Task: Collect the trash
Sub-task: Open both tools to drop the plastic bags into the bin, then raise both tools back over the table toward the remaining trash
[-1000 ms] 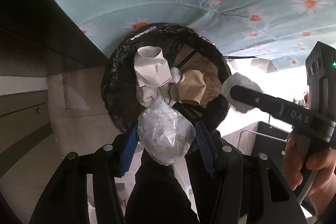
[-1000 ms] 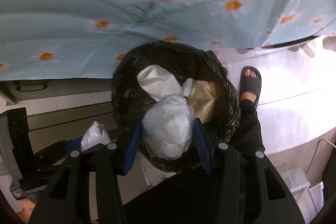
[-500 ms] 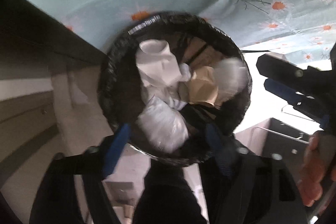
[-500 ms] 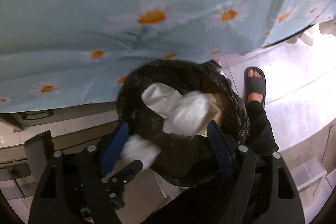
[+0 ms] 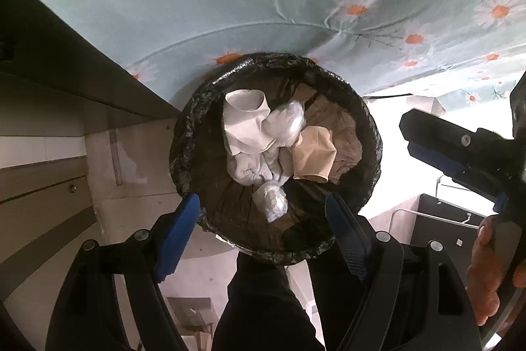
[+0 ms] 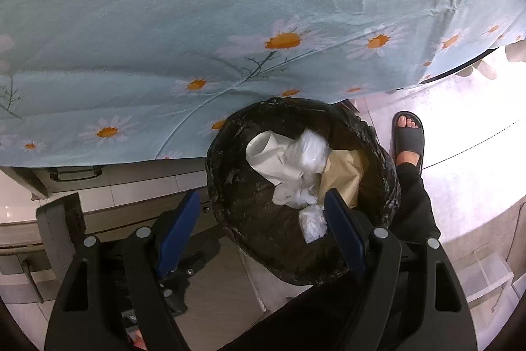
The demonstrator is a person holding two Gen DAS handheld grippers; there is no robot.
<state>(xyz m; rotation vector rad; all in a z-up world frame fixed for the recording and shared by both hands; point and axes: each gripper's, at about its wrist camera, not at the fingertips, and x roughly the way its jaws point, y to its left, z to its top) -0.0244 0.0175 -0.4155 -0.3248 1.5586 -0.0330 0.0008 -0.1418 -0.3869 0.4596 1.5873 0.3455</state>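
A round bin lined with a black bag (image 5: 197, 134) stands on the floor below both grippers; it also shows in the right wrist view (image 6: 236, 186). Inside lie a white paper cup (image 5: 245, 117), a brown paper cup (image 5: 312, 153) and two crumpled clear plastic wads (image 5: 271, 203) (image 5: 286, 124); one wad shows in the right view (image 6: 312, 221). My left gripper (image 5: 263, 232) is open and empty above the bin. My right gripper (image 6: 261, 229) is open and empty above the bin; it shows at the right of the left view (image 5: 460, 150).
A table with a light-blue daisy cloth (image 5: 263, 5) (image 6: 230, 22) overhangs the bin's far side. A dark cabinet (image 5: 42, 48) stands at left. The person's black-trousered leg (image 5: 263, 301) and sandalled foot (image 6: 407, 137) are beside the bin. A dark metal rack (image 5: 440, 219) is at right.
Both grippers opened and let go of their plastic wads, which dropped into the bin. Both grippers have risen a little above the bin.
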